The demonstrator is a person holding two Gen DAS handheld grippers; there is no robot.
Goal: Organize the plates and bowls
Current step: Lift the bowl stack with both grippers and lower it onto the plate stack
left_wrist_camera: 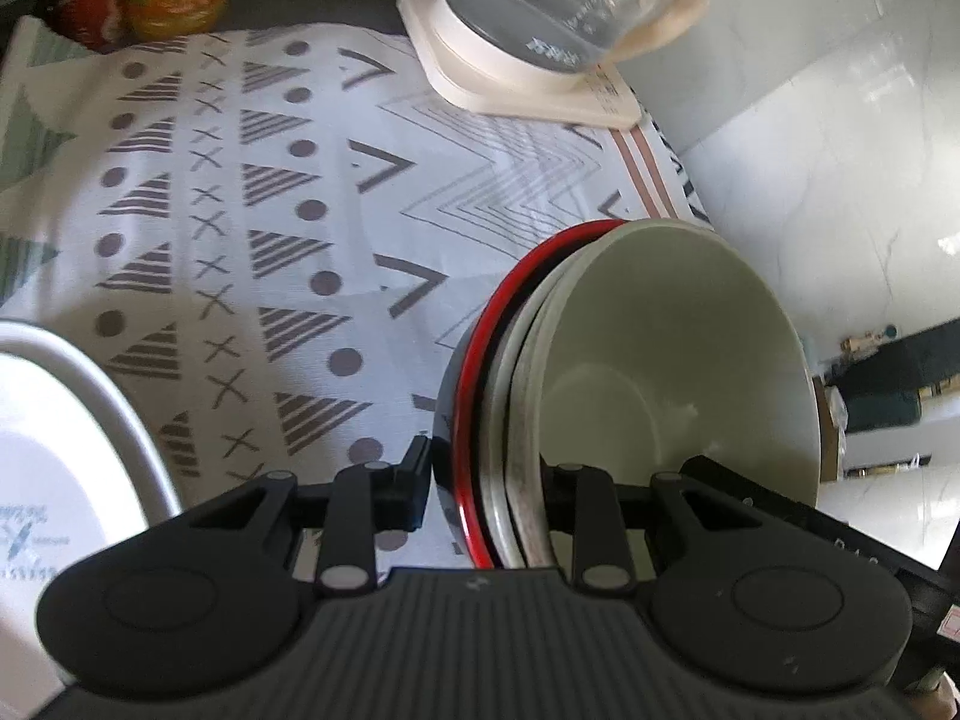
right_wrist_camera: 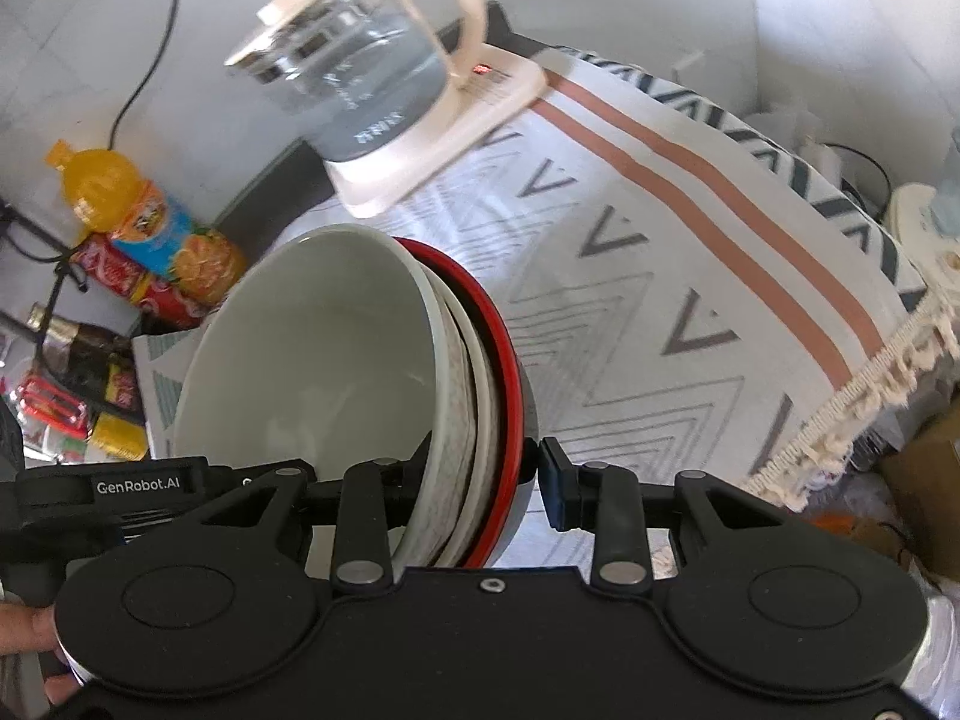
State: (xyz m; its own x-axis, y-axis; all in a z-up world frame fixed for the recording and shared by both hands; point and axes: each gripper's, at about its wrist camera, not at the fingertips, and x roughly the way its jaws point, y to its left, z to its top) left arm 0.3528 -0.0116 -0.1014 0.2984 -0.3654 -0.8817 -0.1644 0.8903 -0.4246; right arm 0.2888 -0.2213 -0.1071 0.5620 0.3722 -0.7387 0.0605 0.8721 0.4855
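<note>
A nested stack of bowls, a pale green bowl point(left_wrist_camera: 678, 348) inside a white one and a red-rimmed black bowl point(left_wrist_camera: 480, 396) outermost, is tilted and held off the patterned tablecloth. My left gripper point(left_wrist_camera: 489, 480) is shut on the stack's rim, one finger outside the black bowl and one inside the green bowl. My right gripper point(right_wrist_camera: 480, 474) clamps the same stack point(right_wrist_camera: 336, 348) from the other side, its fingers across the rims. A white plate point(left_wrist_camera: 66, 438) lies at the left edge of the left wrist view.
A glass kettle point(right_wrist_camera: 360, 72) on a cream base stands at the far end of the tablecloth point(left_wrist_camera: 252, 210). Juice and cola bottles point(right_wrist_camera: 156, 234) stand beyond the cloth. The table's fringed edge point(right_wrist_camera: 852, 408) runs on the right, with the floor below.
</note>
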